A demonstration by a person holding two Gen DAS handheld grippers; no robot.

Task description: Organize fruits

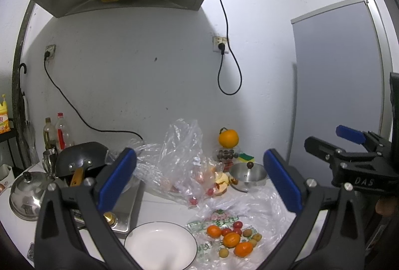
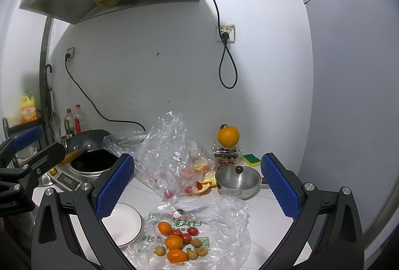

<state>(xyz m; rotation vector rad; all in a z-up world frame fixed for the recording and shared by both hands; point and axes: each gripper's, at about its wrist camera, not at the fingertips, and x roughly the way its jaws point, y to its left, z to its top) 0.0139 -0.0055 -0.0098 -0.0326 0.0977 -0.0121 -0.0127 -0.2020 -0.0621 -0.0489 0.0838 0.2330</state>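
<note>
My left gripper (image 1: 199,180) and right gripper (image 2: 197,185) both hung wide and empty above the bench (image 2: 264,205). The fruits (image 2: 178,241) lay on a flat bag (image 2: 224,225), just beside the white plate (image 2: 124,225). I judged it best to take one tangerine (image 2: 176,255) at a time, closing gently so the skin would not split.

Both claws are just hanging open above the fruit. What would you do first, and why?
Probably lower the right gripper onto the nearest mandarin on the plastic bag. Both grippers are open and hold nothing, the fruit lies loose, and the white plate beside it is bare.
</note>
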